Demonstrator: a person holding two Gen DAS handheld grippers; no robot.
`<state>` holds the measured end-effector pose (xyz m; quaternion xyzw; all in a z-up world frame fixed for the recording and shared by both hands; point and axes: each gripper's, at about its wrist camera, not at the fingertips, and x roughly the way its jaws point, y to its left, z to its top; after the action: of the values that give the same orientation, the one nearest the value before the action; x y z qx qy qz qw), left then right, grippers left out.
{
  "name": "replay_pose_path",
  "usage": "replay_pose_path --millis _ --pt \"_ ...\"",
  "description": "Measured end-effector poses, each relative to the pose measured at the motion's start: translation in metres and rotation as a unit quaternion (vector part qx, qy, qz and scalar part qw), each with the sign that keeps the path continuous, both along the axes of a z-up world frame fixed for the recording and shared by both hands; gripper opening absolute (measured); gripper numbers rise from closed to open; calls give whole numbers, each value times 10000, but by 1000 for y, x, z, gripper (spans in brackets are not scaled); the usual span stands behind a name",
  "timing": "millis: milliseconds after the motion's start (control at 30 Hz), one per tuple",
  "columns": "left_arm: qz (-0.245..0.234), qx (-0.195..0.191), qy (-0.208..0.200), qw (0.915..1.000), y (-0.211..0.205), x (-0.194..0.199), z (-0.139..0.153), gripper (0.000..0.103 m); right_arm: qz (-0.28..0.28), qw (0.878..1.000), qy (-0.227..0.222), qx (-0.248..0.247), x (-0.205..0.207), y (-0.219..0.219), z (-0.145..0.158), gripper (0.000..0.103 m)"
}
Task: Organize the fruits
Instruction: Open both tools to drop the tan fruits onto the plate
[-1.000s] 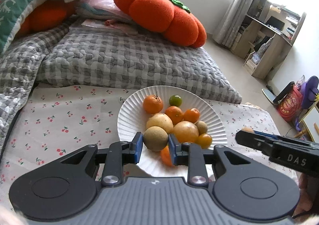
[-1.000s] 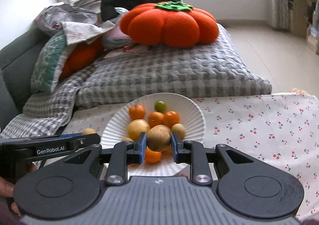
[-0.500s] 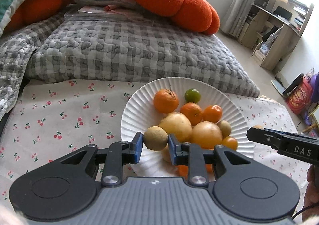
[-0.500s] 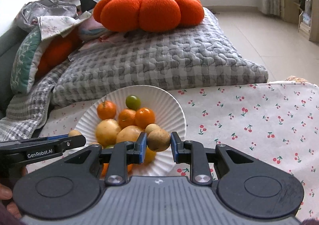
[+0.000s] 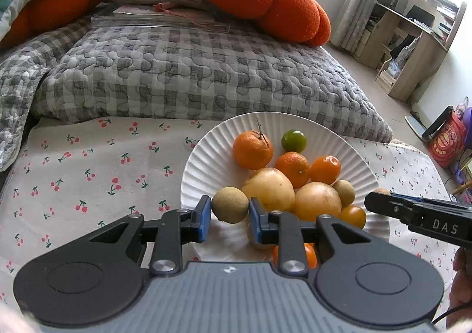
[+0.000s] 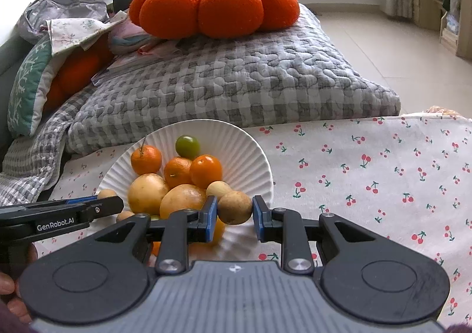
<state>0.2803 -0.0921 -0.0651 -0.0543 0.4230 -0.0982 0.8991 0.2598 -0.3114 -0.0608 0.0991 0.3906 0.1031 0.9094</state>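
Each gripper [image 5: 230,219] [image 6: 235,219] clamps one brown fruit [image 5: 230,205] [image 6: 235,207] over the plate [image 5: 203,156].

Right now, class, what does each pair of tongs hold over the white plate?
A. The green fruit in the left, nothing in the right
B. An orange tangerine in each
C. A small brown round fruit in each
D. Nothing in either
C: the left tongs are shut on a small brown fruit, and the right tongs are shut on another brown fruit, both at the near edge of the plate.
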Motion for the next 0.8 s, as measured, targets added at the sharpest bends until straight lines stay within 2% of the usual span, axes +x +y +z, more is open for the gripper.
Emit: replay_pose_path --millis 500,800 --pt "13 -61 -2 10000 2 -2 2 23 16 9999 -108 82 -3 2 6 26" --pt "11 -174 -32 9998 0 -9 16 24 281 9995 -122 64 -10 19 9 26"
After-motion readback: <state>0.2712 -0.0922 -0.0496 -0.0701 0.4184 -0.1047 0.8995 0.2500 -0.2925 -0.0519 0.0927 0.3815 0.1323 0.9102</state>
